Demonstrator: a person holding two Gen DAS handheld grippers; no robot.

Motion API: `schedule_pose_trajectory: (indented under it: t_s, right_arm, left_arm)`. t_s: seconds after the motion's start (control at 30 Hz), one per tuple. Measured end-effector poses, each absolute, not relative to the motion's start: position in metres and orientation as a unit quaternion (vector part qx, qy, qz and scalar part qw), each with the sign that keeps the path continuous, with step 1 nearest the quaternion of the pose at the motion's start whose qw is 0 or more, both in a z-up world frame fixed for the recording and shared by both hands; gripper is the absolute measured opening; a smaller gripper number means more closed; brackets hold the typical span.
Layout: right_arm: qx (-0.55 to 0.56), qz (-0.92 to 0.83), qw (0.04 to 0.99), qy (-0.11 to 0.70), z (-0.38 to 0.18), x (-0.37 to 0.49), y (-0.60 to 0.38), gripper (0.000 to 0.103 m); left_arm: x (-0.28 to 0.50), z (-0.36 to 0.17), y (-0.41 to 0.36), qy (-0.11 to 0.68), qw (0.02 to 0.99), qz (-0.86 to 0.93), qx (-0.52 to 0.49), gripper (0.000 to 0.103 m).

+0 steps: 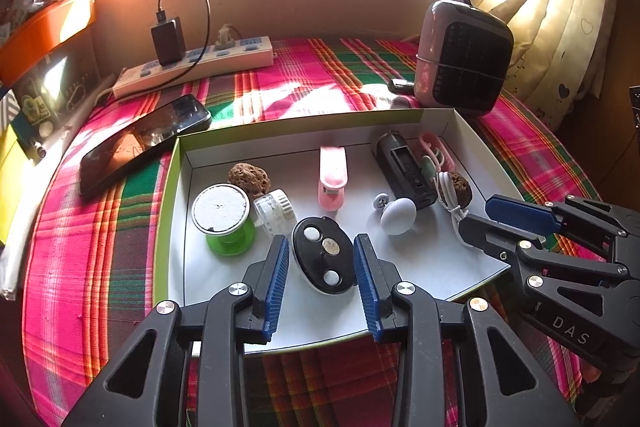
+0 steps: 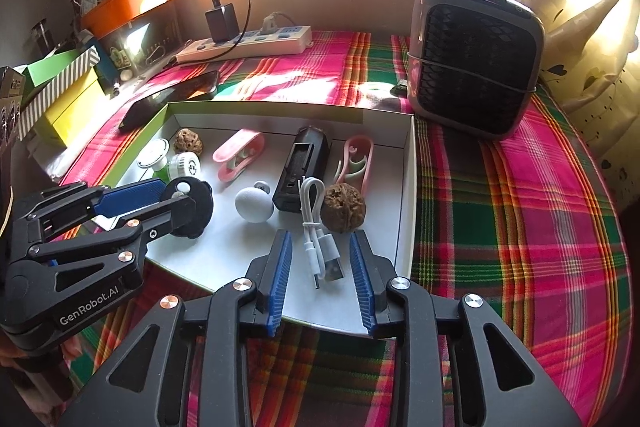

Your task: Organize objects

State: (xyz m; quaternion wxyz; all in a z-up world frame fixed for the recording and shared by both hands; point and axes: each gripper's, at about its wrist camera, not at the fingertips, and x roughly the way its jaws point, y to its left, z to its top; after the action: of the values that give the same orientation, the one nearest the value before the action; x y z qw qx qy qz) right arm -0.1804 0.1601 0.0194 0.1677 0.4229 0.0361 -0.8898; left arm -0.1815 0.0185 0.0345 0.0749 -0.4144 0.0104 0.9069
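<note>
A shallow white box [image 2: 406,187] holds small items: a black oval case [image 1: 323,261] near its front edge, a coiled white USB cable [image 2: 318,227], and 2 walnuts.

"DAS" on right claw [image 1: 478,217] body; "GenRobot.AI" on left claw [image 2: 170,193] body.

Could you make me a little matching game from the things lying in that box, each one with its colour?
Things:
1. thread spool
2. egg-shaped ball
3. stapler-like clip
4. oval disc

Colours:
A. pink
B. black
C. green
D. pale grey-white

Pairs: 1-C, 2-D, 3-A, 4-B
</note>
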Motion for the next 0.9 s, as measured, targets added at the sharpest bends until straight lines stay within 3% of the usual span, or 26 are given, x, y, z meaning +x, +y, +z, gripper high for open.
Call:
schedule_pose_trajectory:
  t_s: [0.53, 0.9]
  right_arm:
    - [0.395, -0.903, 0.168, 0.017, 0.036, -0.147, 0.159, 0.045]
    - [0.393, -0.906, 0.158, 0.016, 0.034, -0.120, 0.160, 0.049]
  left_arm:
    - [-0.140, 0.056, 0.017, 0.005, 0.056, 0.922, -0.384, 0.032]
    - [-0.111, 0.051, 0.016, 0.010, 0.036, 0.920, -0.389, 0.032]
